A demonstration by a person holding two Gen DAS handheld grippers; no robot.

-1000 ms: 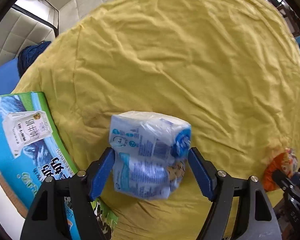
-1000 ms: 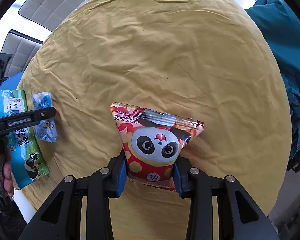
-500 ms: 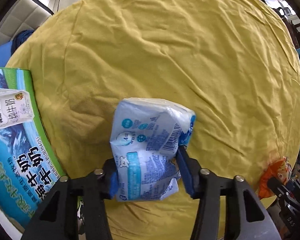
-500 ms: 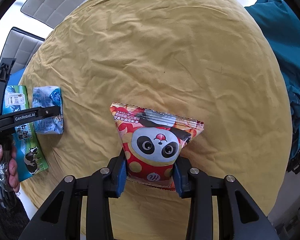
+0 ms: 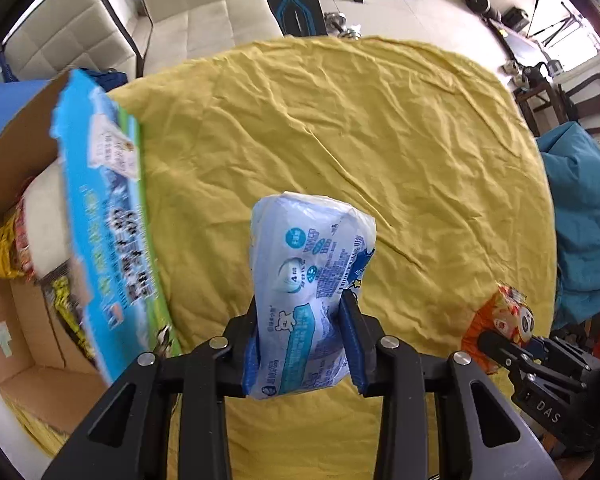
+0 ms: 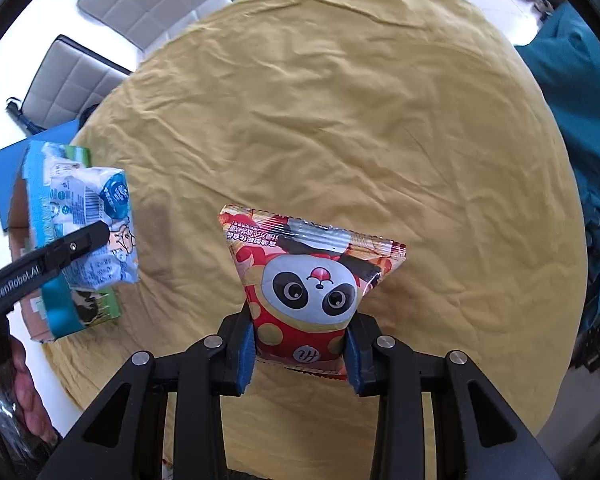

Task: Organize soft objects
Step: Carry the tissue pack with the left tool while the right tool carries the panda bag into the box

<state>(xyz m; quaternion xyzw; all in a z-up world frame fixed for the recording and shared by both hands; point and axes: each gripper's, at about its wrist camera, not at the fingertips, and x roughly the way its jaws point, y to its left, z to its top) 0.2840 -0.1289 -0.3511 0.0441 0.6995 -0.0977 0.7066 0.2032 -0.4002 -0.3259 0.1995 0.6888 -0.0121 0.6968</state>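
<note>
My left gripper is shut on a soft blue-and-white tissue pack and holds it raised above the yellow-clothed round table. The pack also shows in the right wrist view, near the table's left edge. My right gripper is shut on a red panda snack bag, held upright over the cloth. The snack bag also shows at the right in the left wrist view.
An open cardboard box with a blue-green printed flap stands at the table's left edge, with a white soft item and yellow packets inside. A teal cloth lies right; grey chairs stand behind.
My left gripper has closed on the tissue pack and lifted it off the cloth, tilting up so the box's inside shows. My right gripper still holds the panda bag in place.
</note>
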